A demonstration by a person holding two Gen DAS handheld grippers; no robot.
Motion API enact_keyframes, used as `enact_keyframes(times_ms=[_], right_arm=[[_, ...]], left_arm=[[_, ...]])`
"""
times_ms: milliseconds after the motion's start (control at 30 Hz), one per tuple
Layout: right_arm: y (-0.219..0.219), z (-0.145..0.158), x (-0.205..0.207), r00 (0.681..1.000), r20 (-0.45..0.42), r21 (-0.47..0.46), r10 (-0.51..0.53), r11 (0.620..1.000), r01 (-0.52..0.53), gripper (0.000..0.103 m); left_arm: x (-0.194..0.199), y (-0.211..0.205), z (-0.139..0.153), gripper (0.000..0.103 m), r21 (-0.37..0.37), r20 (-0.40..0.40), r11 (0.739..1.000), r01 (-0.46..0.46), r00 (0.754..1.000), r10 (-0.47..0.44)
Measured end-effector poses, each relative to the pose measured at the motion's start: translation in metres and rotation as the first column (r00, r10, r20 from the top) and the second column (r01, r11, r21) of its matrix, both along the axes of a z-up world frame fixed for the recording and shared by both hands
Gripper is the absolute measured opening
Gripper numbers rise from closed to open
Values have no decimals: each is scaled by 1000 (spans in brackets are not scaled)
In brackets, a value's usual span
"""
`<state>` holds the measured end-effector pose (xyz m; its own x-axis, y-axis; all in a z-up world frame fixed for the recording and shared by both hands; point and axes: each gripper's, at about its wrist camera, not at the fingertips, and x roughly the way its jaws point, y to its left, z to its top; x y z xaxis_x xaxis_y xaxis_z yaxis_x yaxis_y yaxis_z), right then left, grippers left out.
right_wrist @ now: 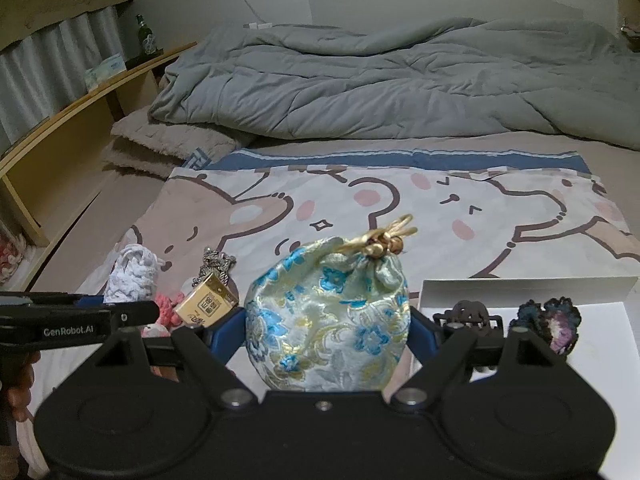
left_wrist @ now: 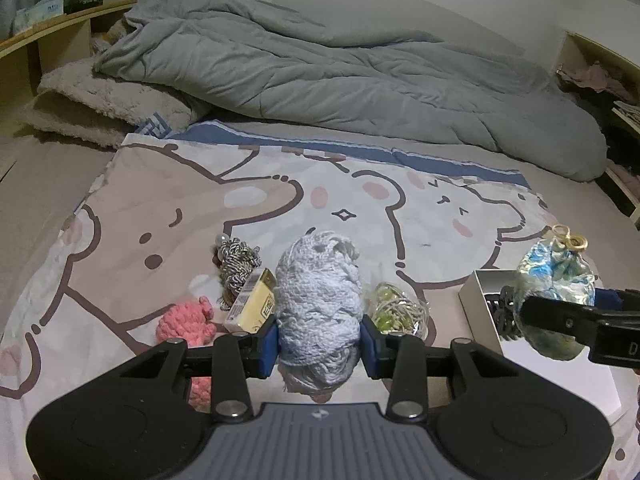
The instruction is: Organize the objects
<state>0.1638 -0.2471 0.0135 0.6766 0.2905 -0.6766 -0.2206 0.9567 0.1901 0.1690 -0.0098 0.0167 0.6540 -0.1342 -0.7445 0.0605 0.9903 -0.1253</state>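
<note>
Left fingers [left_wrist: 269, 344] clamp yarn bundle [left_wrist: 318, 312]; right fingers [right_wrist: 226, 336] clamp brocade pouch [right_wrist: 328, 320].

Open ground: I see the cartoon-bear sheet [left_wrist: 280, 200] bare across its far half, from the clutter line to the blue border; either gripper could pass there.
Back barrier: grey duvet [left_wrist: 320, 72] heaped along the rear of the bed.
Left barrier: fuzzy beige blanket [left_wrist: 104, 100] folded at the back left, wooden shelf [left_wrist: 60, 28] beyond it.
Near-left clutter: pink crochet piece [left_wrist: 180, 320], yellow box [left_wrist: 254, 300] and silver-grey braided bundle [left_wrist: 236, 264] lie close together; I find no gap for fingers between them.
Centre: green-beaded packet [left_wrist: 396, 310] just beside my left gripper [left_wrist: 320, 340].
Right: white box [right_wrist: 520, 292], open-topped, a dark carved clip [right_wrist: 468, 312] and a dark crochet scrunchie [right_wrist: 556, 316] at its near side; its right part is free.
</note>
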Motion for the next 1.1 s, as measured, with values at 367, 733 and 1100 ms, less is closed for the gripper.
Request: enact_keyframes(times_ms=[367, 733, 1100], right_arm=[[-30, 7, -3, 997, 36, -3, -67, 998, 67, 83], [-87, 7, -6, 978, 49, -14, -202, 979, 203, 83], [-154, -1, -15, 936, 49, -6, -349, 937, 349, 83]], left_arm=[[10, -30, 13, 42, -22, 29, 999, 44, 999, -44], [18, -85, 16, 42, -44, 36, 989, 138, 990, -136], [28, -144, 12, 42, -81, 38, 970, 228, 974, -225]])
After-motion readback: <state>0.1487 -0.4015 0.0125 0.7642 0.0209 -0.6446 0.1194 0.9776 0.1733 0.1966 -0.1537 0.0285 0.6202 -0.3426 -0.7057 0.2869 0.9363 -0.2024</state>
